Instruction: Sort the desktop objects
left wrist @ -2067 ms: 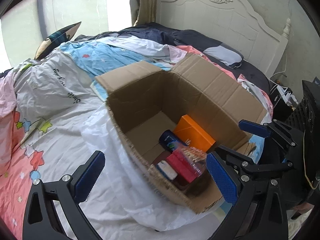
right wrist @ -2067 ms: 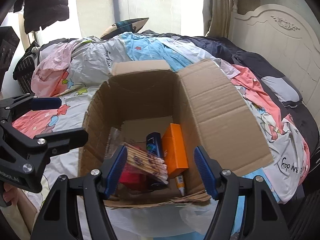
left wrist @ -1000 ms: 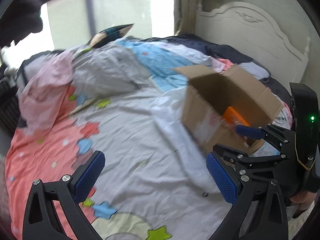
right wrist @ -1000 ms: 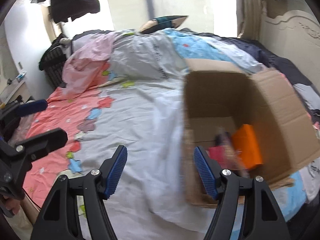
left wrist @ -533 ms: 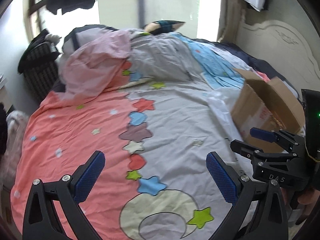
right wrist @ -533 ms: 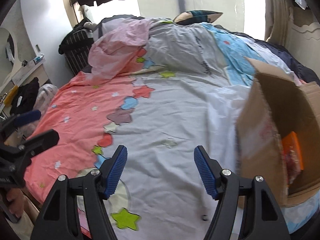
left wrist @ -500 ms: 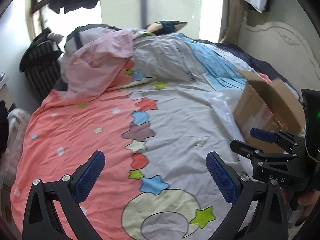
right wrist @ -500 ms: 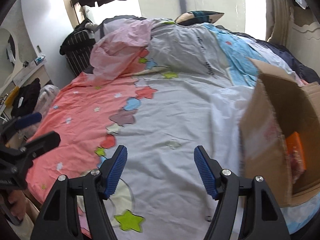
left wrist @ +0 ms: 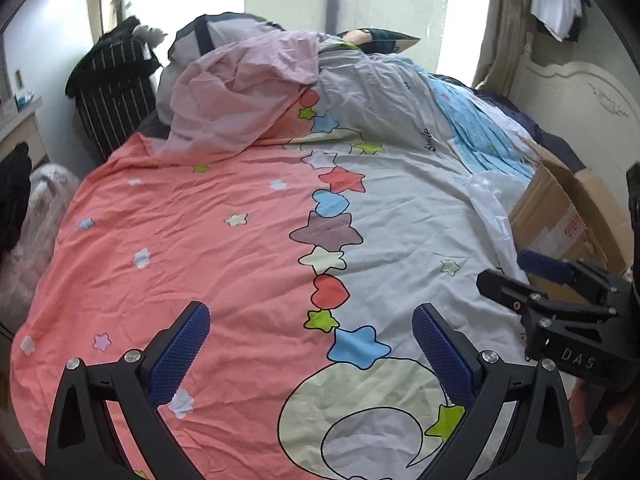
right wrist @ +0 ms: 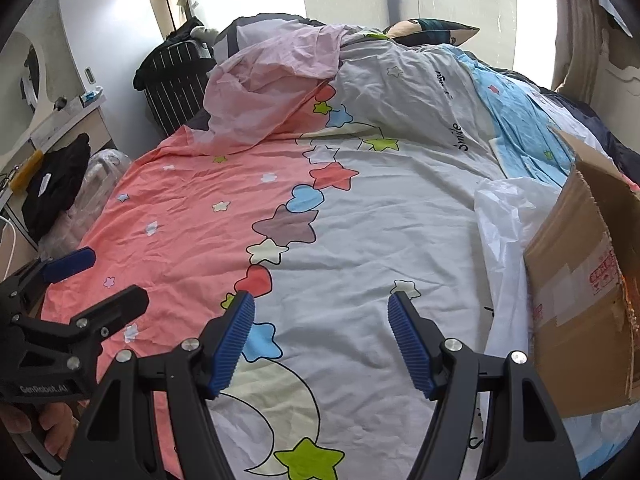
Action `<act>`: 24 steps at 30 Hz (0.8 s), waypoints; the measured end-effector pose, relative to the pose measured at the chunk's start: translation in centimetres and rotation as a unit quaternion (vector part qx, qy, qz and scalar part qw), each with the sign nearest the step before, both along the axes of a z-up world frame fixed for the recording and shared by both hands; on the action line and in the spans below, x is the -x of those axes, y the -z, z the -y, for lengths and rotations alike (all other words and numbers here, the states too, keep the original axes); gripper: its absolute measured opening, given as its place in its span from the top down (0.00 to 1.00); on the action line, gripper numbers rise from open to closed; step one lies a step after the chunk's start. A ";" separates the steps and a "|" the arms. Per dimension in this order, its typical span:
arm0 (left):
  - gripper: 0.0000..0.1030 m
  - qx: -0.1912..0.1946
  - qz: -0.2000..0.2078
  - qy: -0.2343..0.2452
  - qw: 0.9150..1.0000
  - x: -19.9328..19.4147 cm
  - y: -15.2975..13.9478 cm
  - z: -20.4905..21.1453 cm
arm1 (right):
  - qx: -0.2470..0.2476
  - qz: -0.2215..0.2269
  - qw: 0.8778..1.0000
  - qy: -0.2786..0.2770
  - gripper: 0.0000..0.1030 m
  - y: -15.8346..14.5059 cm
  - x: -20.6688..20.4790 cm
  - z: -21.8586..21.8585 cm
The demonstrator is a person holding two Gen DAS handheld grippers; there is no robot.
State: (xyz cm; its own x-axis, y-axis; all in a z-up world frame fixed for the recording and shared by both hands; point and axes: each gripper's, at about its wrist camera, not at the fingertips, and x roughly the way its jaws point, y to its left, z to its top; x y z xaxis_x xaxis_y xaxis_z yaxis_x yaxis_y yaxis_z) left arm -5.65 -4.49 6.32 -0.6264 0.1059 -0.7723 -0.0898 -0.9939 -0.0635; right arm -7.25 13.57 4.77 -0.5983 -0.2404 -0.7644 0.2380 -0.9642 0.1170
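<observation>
Both grippers hover over the bedspread (left wrist: 248,248), nothing held. Left gripper (left wrist: 308,344) has jaws spread wide, empty, above the pink-and-white star print. Right gripper (right wrist: 322,336) also wide open, empty, over the white half. Cardboard box (right wrist: 580,320) sits at the bedspread's right edge, beside a white plastic bag (right wrist: 504,232); box contents mostly hidden. Pink crumpled sheet (left wrist: 248,92) lies at the bedspread's far end.

Bright daylight from the blown-out window (left wrist: 384,20) behind the bed; soft shadows, sharp focus, strong fisheye edge bending
</observation>
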 end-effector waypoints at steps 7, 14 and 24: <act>0.00 0.020 0.014 -0.015 1.000 0.5 0.7 0.6 | -0.004 0.007 1.000 -0.002 0.36 0.4 0.2 0.6; 0.00 0.029 0.015 -0.008 0.999 0.4 1.3 0.2 | -0.007 0.010 1.000 -0.001 0.36 0.8 0.1 0.6; 0.00 0.033 0.011 -0.007 0.999 0.0 1.0 -0.2 | -0.008 0.014 1.000 0.000 0.36 1.1 0.0 0.4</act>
State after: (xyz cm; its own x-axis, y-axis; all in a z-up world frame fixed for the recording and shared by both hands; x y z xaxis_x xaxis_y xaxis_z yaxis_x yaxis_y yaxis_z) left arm -5.70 -4.33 5.30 -0.6106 0.0467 -0.7906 -0.0756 -0.9971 -0.0005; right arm -7.21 13.18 3.69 -0.5764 -0.2285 -0.7846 0.2344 -0.9660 0.1091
